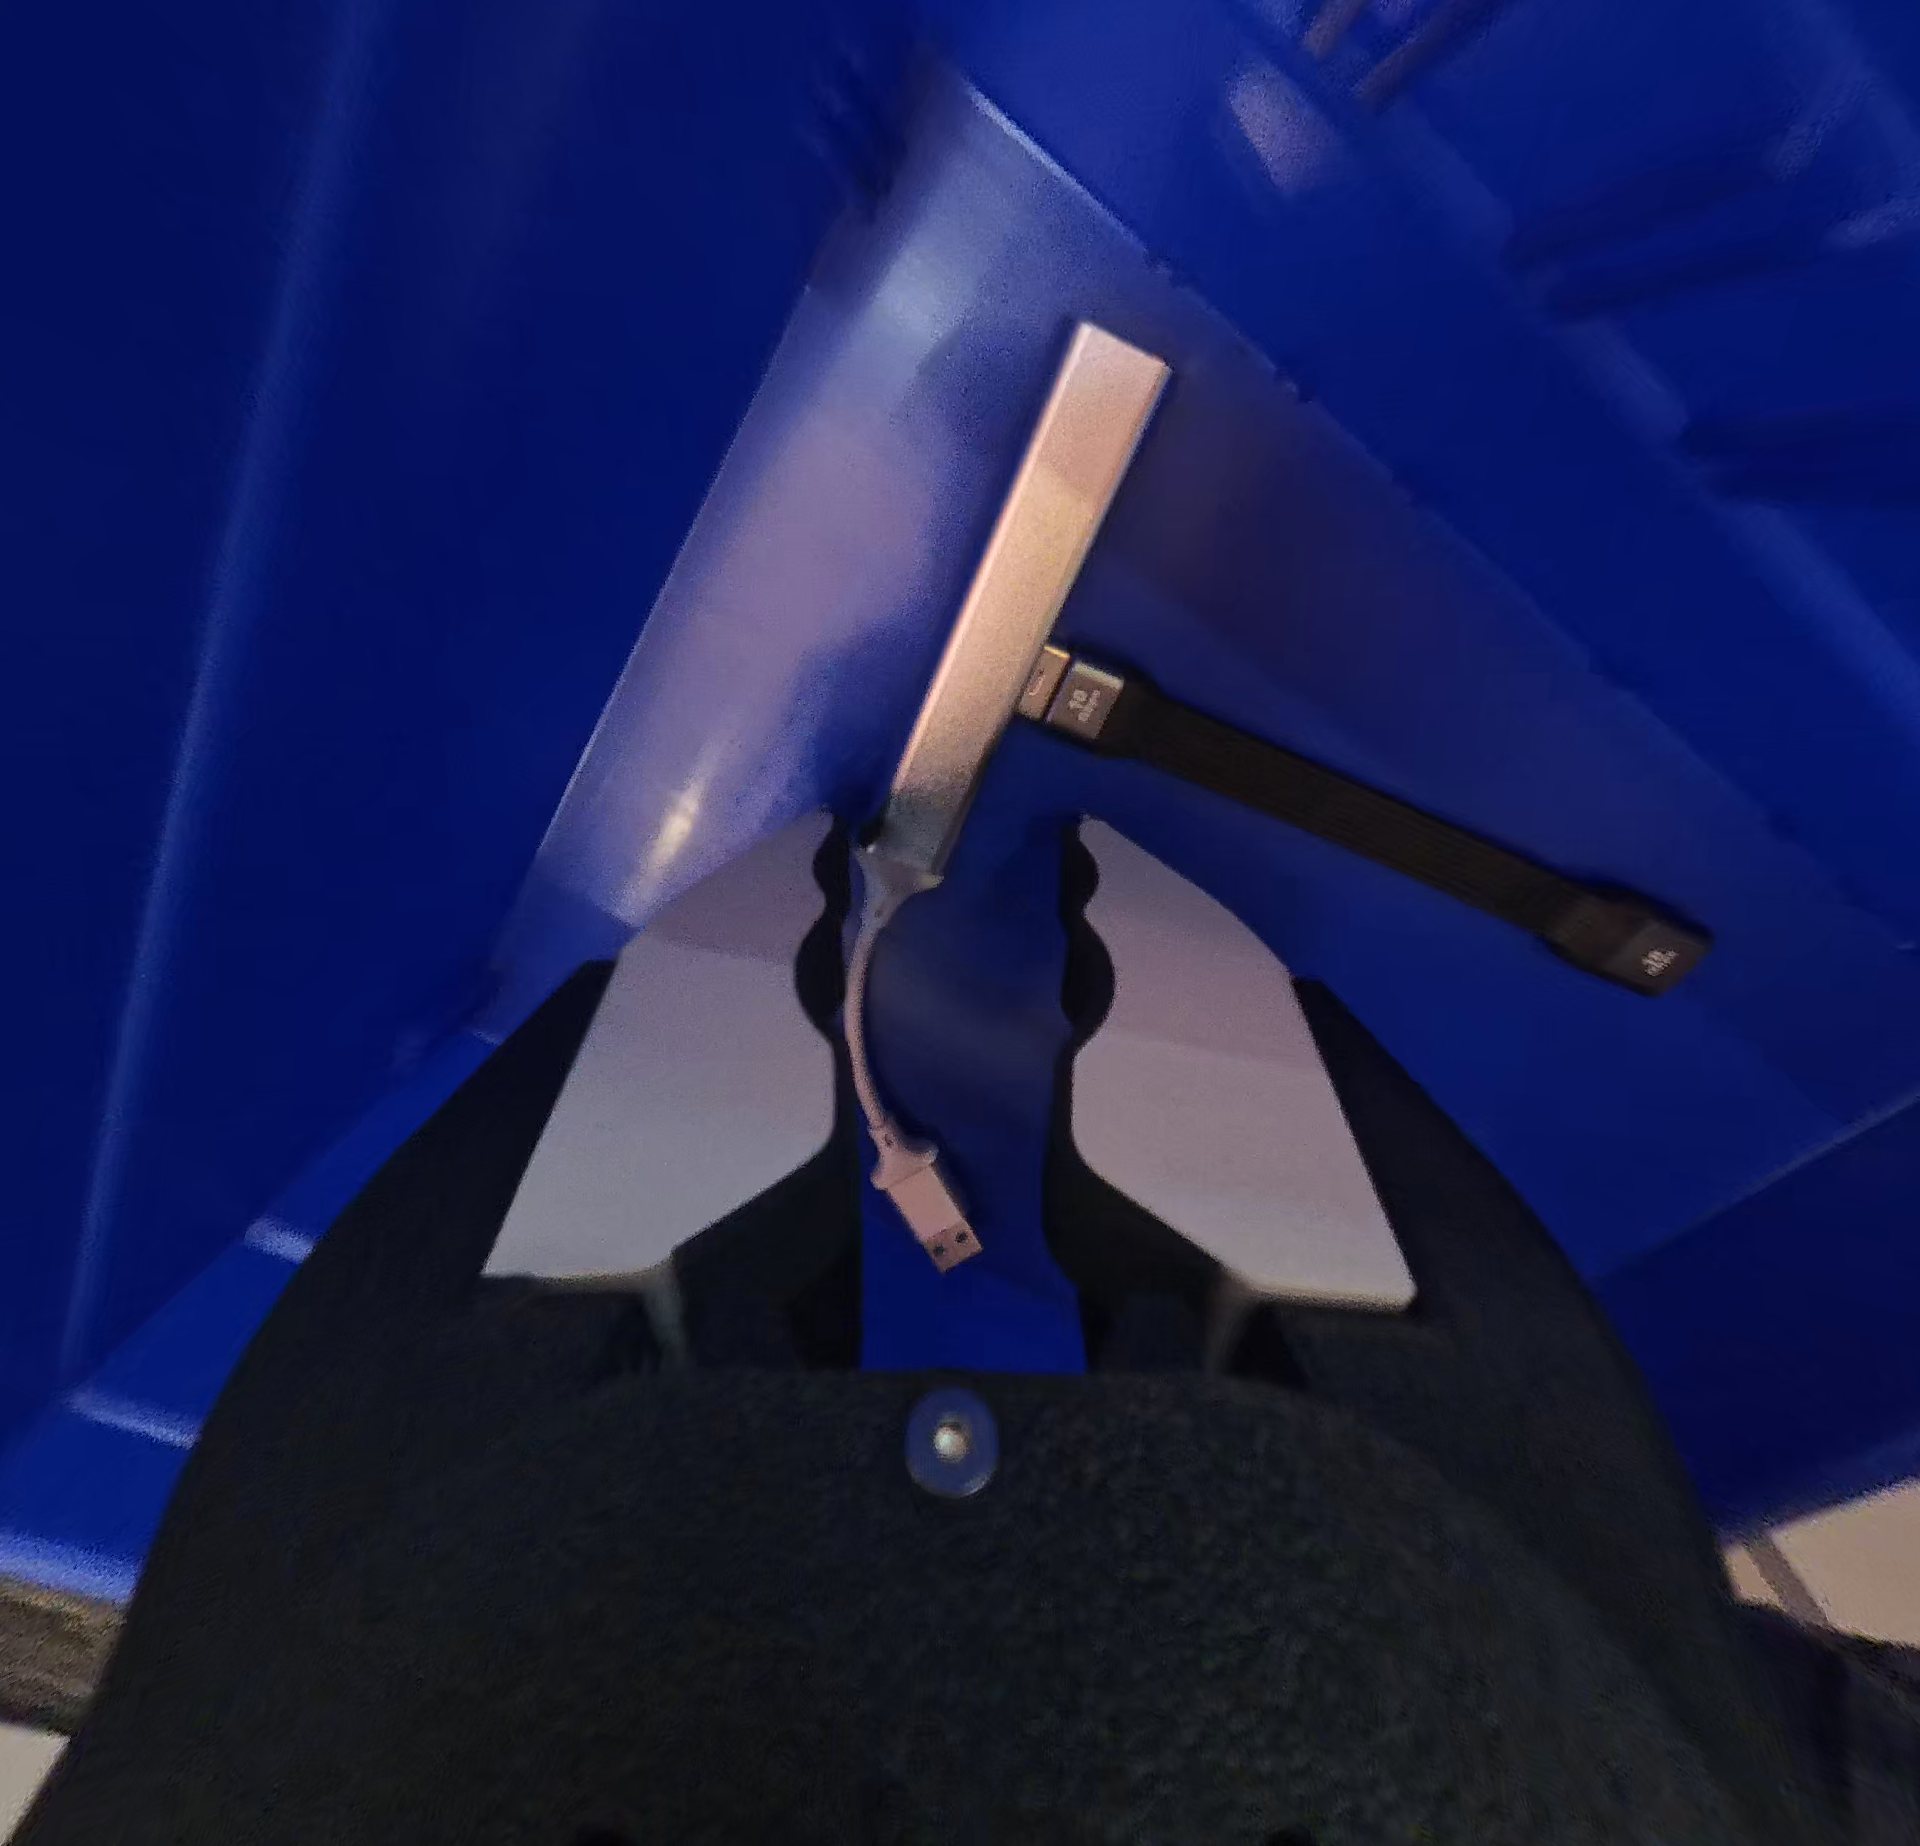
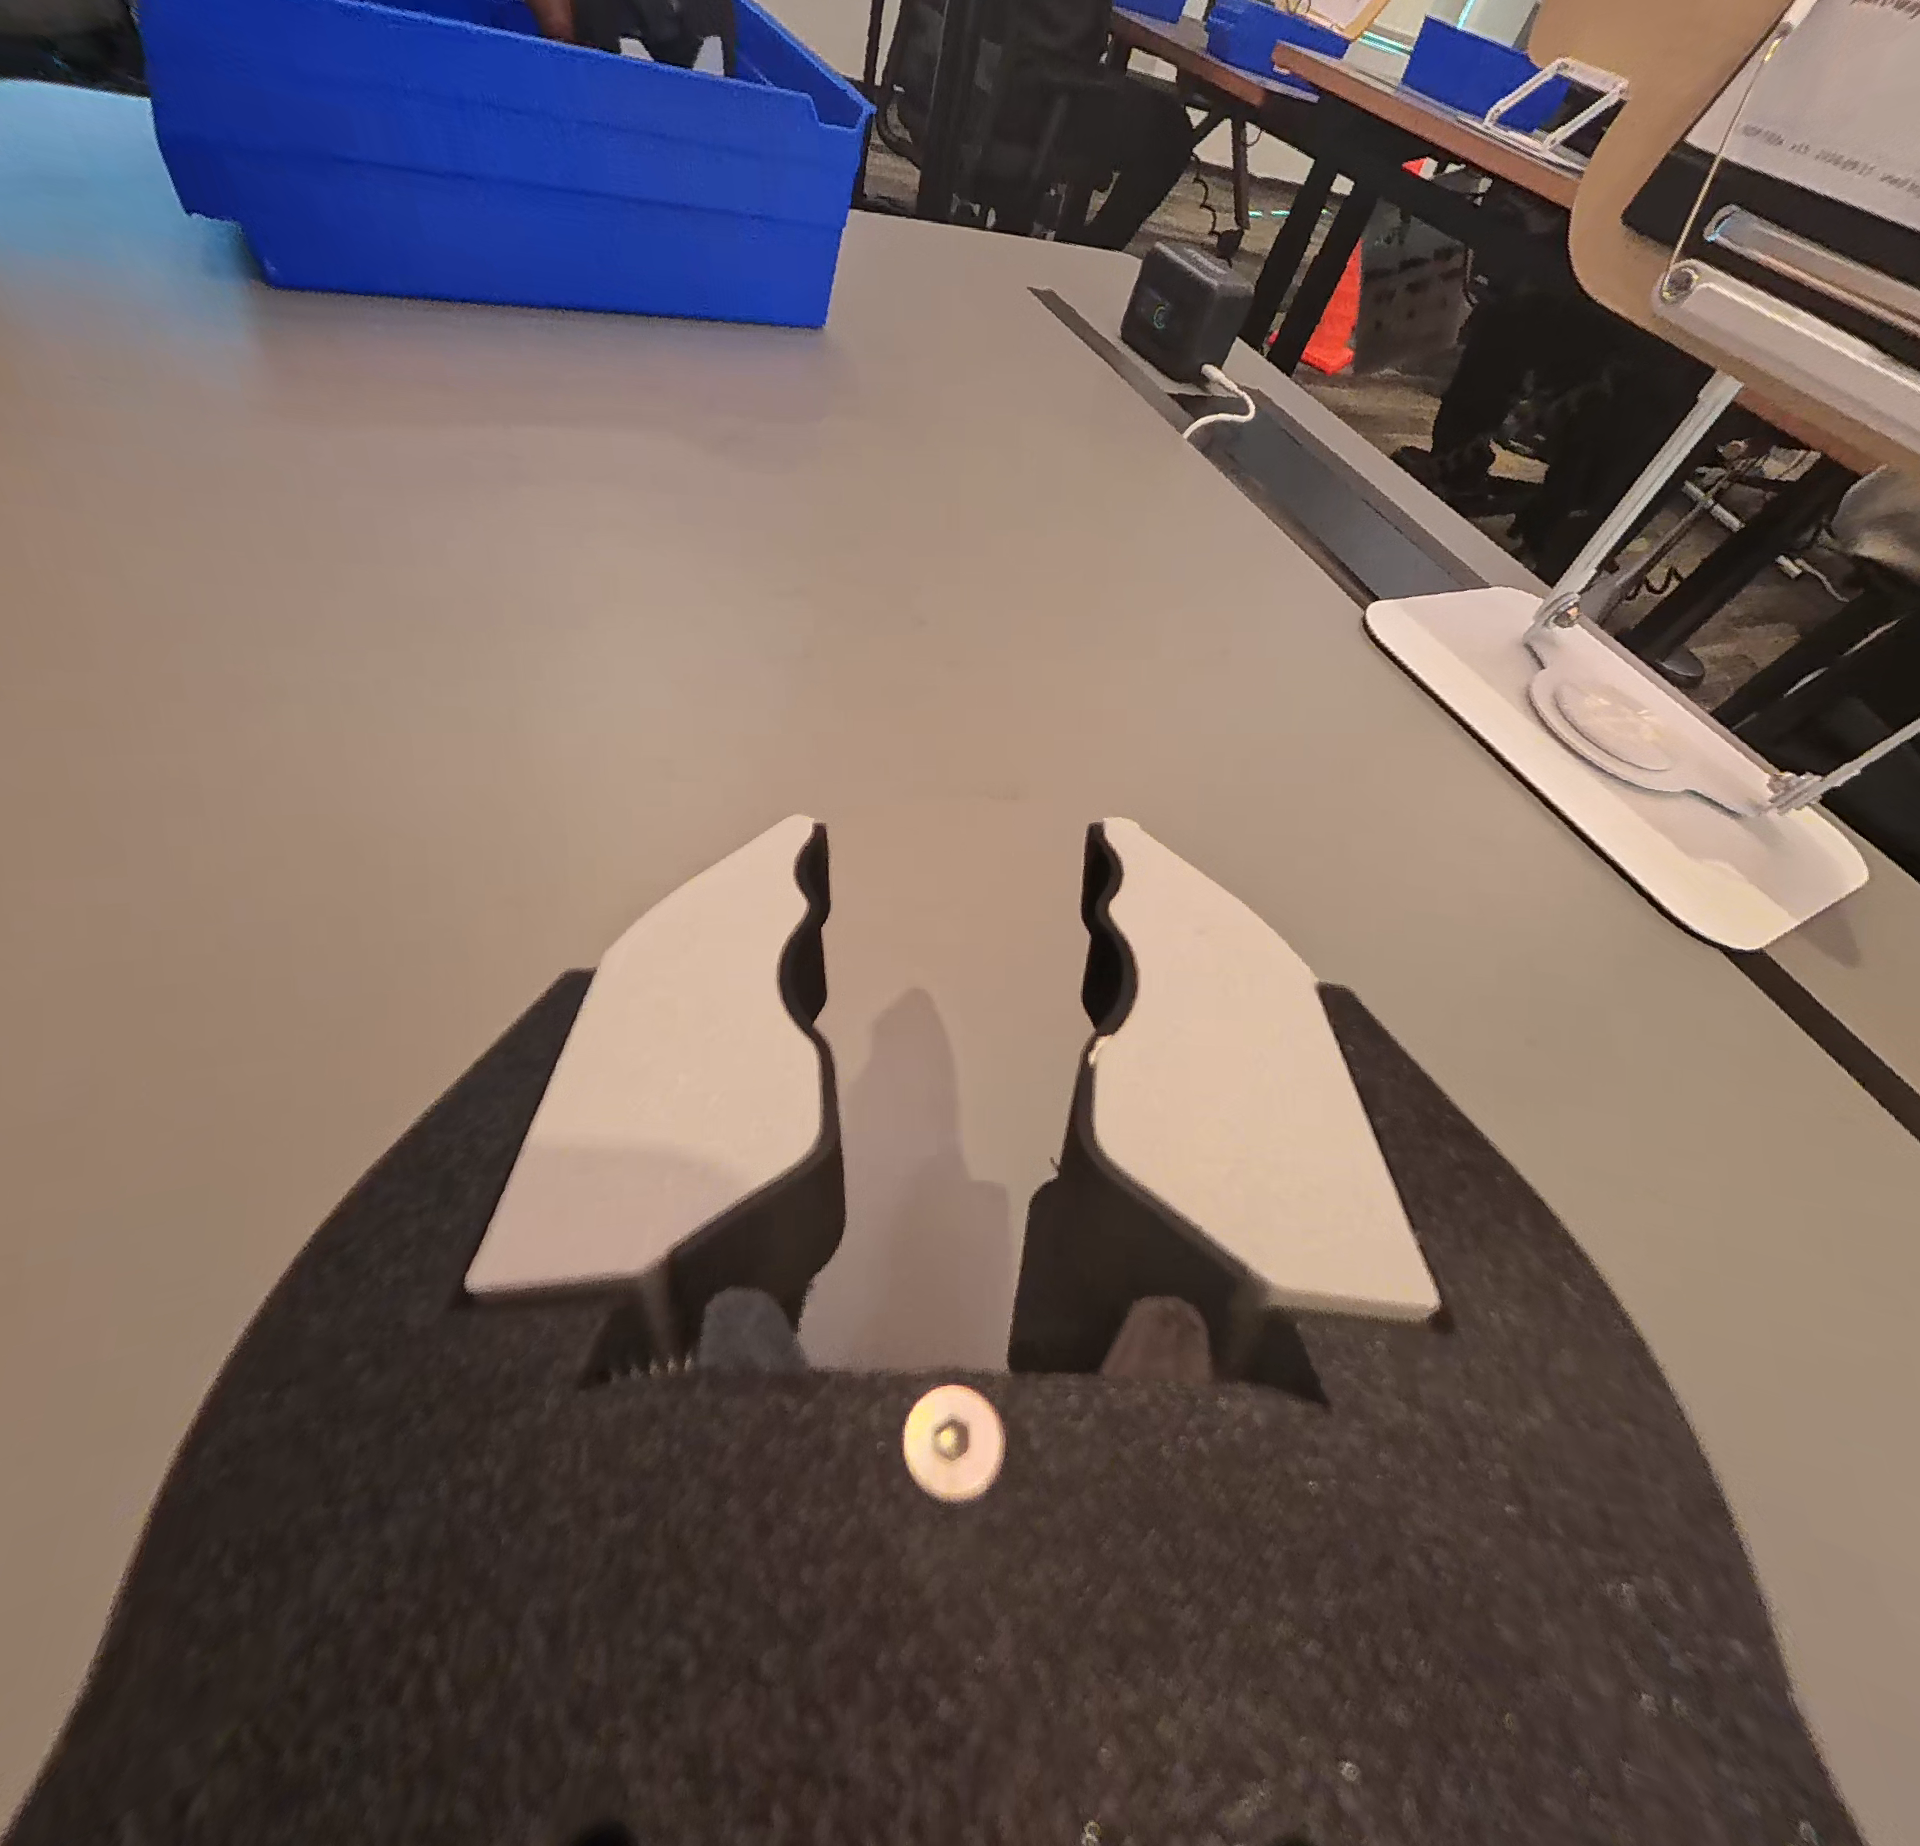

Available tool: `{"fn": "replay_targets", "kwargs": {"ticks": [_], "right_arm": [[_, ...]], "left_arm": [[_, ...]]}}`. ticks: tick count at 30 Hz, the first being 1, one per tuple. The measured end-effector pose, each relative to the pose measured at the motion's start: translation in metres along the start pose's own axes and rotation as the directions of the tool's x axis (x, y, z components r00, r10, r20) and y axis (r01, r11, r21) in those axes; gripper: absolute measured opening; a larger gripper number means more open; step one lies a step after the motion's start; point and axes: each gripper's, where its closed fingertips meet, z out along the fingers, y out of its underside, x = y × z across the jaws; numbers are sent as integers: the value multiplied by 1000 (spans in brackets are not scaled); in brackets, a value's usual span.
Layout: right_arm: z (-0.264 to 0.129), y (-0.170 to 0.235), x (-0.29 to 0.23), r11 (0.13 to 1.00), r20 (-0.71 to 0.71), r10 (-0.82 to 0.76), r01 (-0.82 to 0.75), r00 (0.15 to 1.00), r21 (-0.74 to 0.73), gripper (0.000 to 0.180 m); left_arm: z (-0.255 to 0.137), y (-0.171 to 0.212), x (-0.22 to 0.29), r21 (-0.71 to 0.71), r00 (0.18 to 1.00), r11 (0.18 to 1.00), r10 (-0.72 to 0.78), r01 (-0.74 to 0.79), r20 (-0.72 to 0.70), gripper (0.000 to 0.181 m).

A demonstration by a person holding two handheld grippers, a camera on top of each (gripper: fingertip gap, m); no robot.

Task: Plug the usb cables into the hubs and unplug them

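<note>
Only the left wrist view shows the silver hub (image 1: 1023,591) inside the blue bin (image 1: 416,549), ahead of the parted, empty left gripper (image 1: 951,840); the right gripper (image 2: 956,840), likewise parted and empty, sees bare table (image 2: 623,570).

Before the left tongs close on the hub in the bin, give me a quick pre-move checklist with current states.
1. Left tongs open: ok.
2. Silver hub end between the fingertips: ok.
3. Black flat cable seated in the hub's side: ok.
4. Hub's white pigtail plug free between the fingers: ok.
5. Right tongs open, empty, over the grey table: ok.
6. Hub resting flat on the blue bin: cannot tell.
</note>
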Motion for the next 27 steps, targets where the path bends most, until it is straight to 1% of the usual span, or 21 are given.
{"fn": "replay_targets", "kwargs": {"ticks": [1,4,5,7,11,13,16,20,25,27], "right_arm": [[0,0,-1,1000,2,-4,4,1000,1,45],[-1,2,-3,1000,11,-12,11,1000,4,44],[-1,2,-4,1000,16,-10,10,1000,5,44],[-1,4,-5,1000,22,-5,5,1000,7,44],[-3,5,-8,1000,40,3,-4,999,17,41],[-5,4,-9,1000,40,5,-6,999,24,41],[-8,0,-11,999,44,6,-7,999,39,40],[-12,-6,-12,998,41,10,-12,999,58,39],[-20,-18,-13,993,25,33,-36,999,114,39],[-22,-22,-14,990,29,56,-60,998,132,39]], "left_arm": [[0,0,1,-10,1000,1000,-7,6,-22,36],[0,-1,-1,-16,999,1000,12,-13,-31,27],[0,-2,2,-1,999,1000,15,-15,-47,18],[0,-5,5,20,998,1000,-2,3,-55,17],[-1,5,6,6,991,991,-136,136,-9,17],[-6,14,8,30,976,975,-219,218,5,17],[-20,26,13,122,939,932,-343,341,-2,17],[-46,41,25,256,883,849,-467,462,-45,17],[-90,51,43,408,829,738,-551,537,-94,17],[-107,53,48,444,821,716,-565,539,-85,17]]}}
